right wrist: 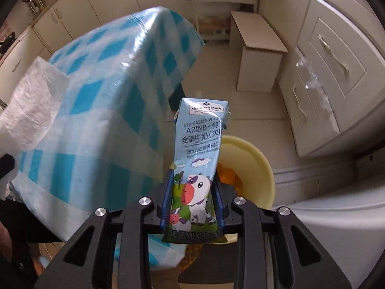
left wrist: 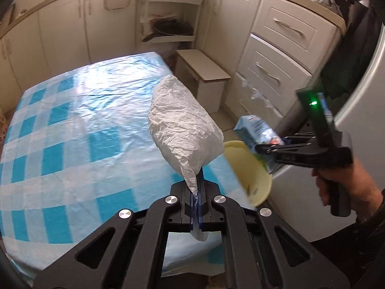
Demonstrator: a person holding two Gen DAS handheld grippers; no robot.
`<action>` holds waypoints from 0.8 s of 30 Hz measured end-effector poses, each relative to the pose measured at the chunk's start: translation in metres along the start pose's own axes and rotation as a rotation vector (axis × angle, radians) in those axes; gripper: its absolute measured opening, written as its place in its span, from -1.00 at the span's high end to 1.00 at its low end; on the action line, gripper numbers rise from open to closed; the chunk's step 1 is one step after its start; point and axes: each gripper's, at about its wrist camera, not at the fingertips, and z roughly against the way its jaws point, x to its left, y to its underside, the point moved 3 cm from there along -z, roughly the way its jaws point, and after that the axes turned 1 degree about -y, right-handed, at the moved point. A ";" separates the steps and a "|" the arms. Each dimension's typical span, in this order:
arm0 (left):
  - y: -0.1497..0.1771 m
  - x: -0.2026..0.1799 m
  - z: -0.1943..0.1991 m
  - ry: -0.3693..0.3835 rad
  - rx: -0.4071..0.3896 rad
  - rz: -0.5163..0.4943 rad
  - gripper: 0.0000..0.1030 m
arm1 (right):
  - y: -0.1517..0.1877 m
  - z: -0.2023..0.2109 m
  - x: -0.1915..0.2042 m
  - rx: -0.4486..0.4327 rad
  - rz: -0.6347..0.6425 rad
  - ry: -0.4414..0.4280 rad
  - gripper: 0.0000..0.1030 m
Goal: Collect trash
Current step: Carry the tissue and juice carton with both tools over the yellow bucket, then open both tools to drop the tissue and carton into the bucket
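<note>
A blue-and-white checked cloth (left wrist: 72,125) covers the worktop. The crumpled paper towel (left wrist: 182,125) is white. The milk carton (right wrist: 199,159) is pale blue, with a cartoon cow on green. The bin (right wrist: 255,168) is pale yellow.

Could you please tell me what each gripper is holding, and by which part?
Left gripper: crumpled paper towel, by its twisted tail. Right gripper: milk carton, by its lower sides.

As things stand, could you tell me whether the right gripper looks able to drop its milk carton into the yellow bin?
Probably yes. The right gripper grips the milk carton above the open yellow bin beside the table, with nothing between them.
</note>
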 end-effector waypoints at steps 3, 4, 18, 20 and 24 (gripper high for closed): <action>-0.005 -0.041 -0.024 0.043 0.038 -0.035 0.95 | 0.008 -0.016 -0.016 0.071 -0.020 0.026 0.15; -0.006 -0.049 -0.034 0.051 0.055 -0.041 0.95 | 0.007 -0.014 -0.021 0.064 -0.025 0.055 -0.11; 0.001 -0.129 -0.176 0.021 0.330 -0.061 -0.12 | -0.021 0.126 -0.078 -0.442 -0.223 0.248 -0.60; 0.002 -0.133 -0.184 0.024 0.351 -0.059 -0.19 | -0.022 0.134 -0.080 -0.481 -0.232 0.204 -0.62; 0.003 -0.133 -0.177 0.033 0.354 -0.055 -0.40 | -0.026 0.142 -0.082 -0.523 -0.253 0.158 -0.67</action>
